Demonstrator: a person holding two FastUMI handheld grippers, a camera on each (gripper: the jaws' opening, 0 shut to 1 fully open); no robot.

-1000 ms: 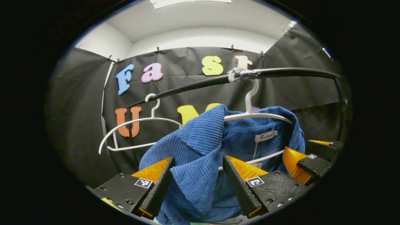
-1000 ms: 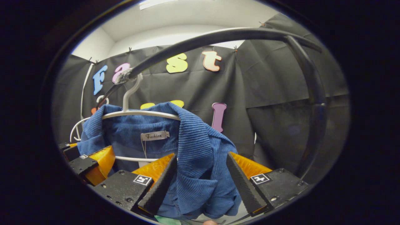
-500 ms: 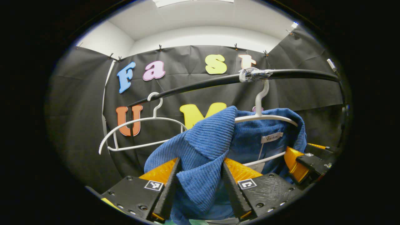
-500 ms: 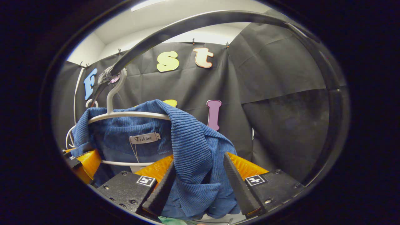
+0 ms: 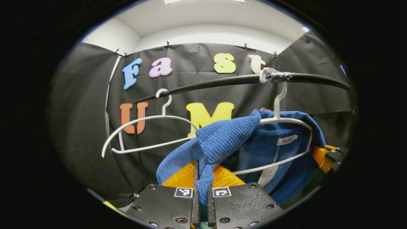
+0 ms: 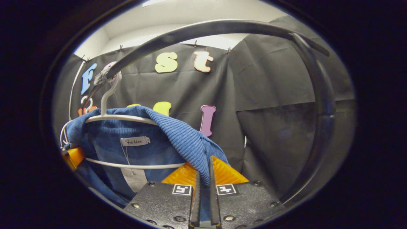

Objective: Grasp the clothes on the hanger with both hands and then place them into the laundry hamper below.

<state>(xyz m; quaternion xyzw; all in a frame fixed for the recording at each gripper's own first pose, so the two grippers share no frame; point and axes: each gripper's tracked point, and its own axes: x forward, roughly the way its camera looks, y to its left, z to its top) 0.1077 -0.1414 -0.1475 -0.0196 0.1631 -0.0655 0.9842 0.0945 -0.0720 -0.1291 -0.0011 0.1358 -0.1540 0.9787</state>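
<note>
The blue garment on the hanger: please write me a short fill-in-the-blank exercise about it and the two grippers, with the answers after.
1. The blue garment hangs on a ____ hanger.
2. The left gripper is ____ on the garment's shoulder.
3. The right gripper pinches the ____ shoulder fabric.
4. The empty hanger hangs from the black ____.

Answers: white; shut; other; rail

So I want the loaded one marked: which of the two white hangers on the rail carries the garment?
The hanger on the right, draped with the blue ribbed garment. The left hanger hangs bare.
</note>
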